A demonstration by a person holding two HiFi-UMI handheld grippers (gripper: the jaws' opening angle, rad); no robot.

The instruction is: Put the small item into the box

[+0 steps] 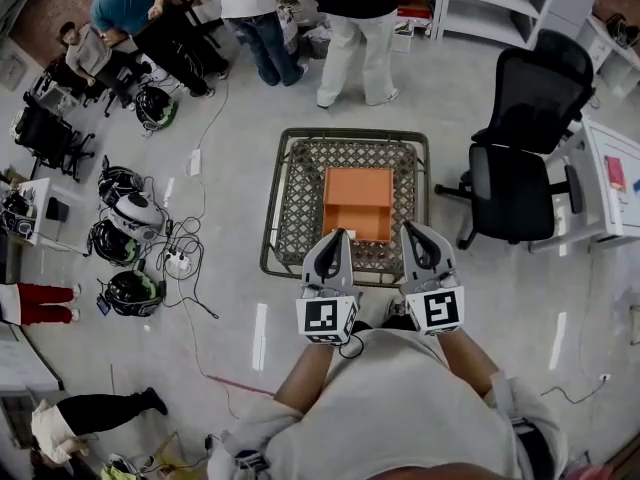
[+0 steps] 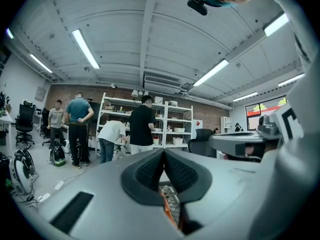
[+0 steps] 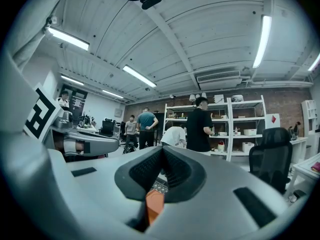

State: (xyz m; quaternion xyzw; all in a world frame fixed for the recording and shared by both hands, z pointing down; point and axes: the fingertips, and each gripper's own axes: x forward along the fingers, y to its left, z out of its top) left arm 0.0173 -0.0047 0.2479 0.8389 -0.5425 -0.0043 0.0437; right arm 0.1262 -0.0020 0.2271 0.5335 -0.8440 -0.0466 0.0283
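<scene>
Partly hidden, orange box (image 3: pixel 154 204) behind shut right claw (image 3: pixel 162 153)

In your head view, the tips of your left hand-held gripper (image 1: pixel 338 236) and right hand-held gripper (image 1: pixel 412 230) lie over the near edge of the orange box (image 1: pixel 357 198). That rim is hidden, and so is the strip of the lattice-topped desk (image 1: pixel 277 203) just beneath it. In the left gripper view, the orange box (image 2: pixel 163 204) shows only as a thin sliver under the closed jaws, and the gripper body blocks the rest. The right gripper view likewise gives you one small patch of the orange box (image 3: pixel 154 204). You cannot tell whether anything lies inside it. The person in the black top (image 1: pixel 355 8) is cut off at the upper edge, and your own torso (image 1: pixel 400 418) at the lower.
</scene>
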